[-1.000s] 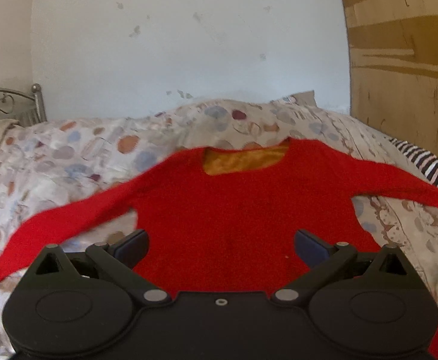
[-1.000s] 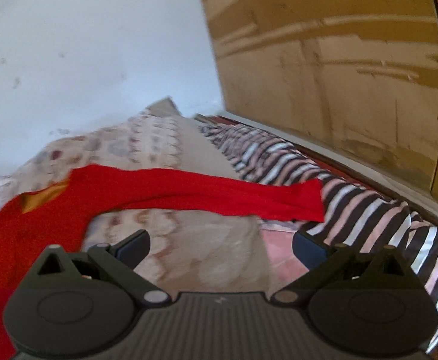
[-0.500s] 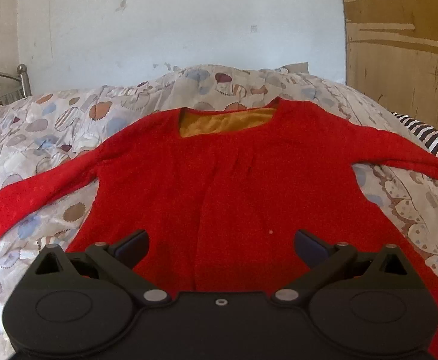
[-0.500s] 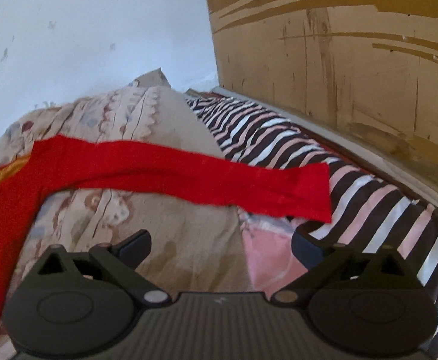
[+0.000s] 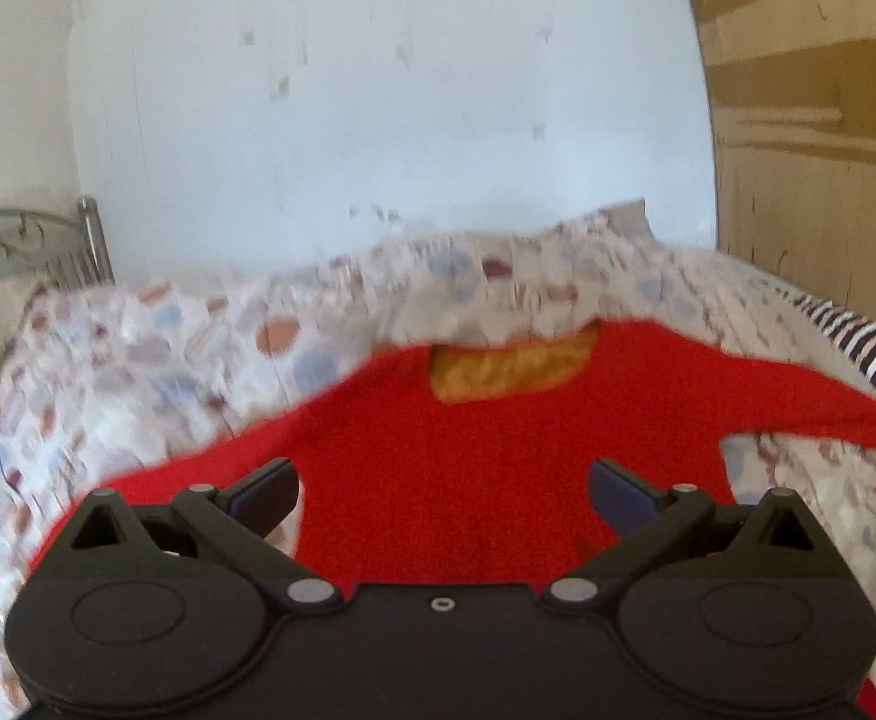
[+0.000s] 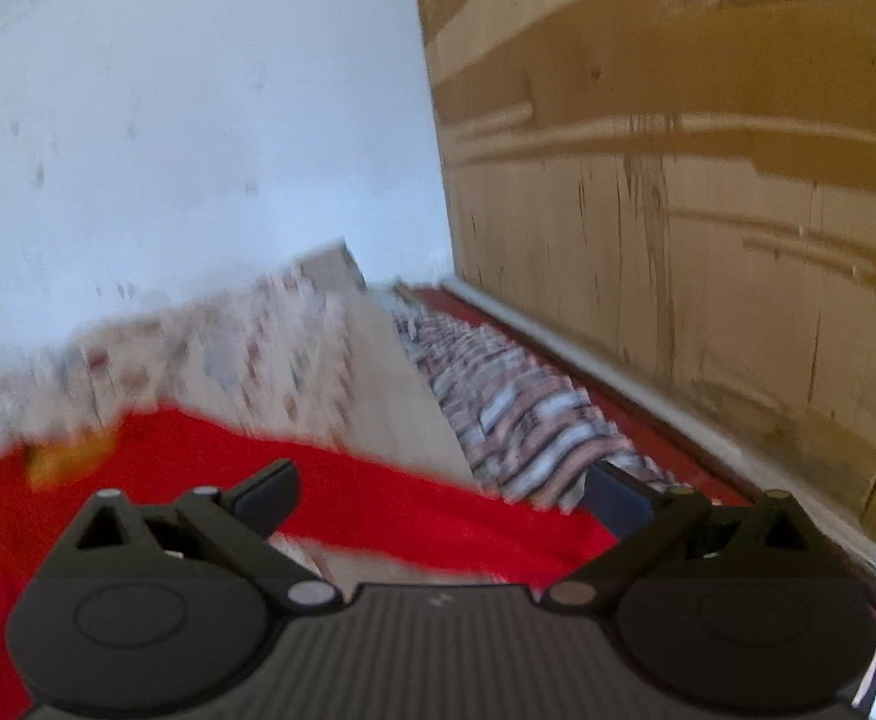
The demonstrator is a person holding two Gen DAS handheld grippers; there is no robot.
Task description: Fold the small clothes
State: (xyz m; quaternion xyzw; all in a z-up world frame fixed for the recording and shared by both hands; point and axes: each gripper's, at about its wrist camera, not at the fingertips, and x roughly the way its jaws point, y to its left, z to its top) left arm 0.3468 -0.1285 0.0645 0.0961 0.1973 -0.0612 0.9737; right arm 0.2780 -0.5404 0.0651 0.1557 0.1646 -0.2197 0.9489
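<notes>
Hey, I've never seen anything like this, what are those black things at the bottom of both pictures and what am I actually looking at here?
Those black shapes are handheld tongs, one in each of a person's hands, each with a camera looking out along its two fingers. One picture is from the left tongs, the other from the right tongs. Both stand open and hold nothing.

In front of them is a bed with a patterned cover. A red sweater lies spread flat on it, front up, sleeves out to the sides, with a yellow lining at the neck. The right view looks along one sleeve toward a striped blanket beside a wooden panel. Both pictures are blurred, so fine detail is lost.
</notes>
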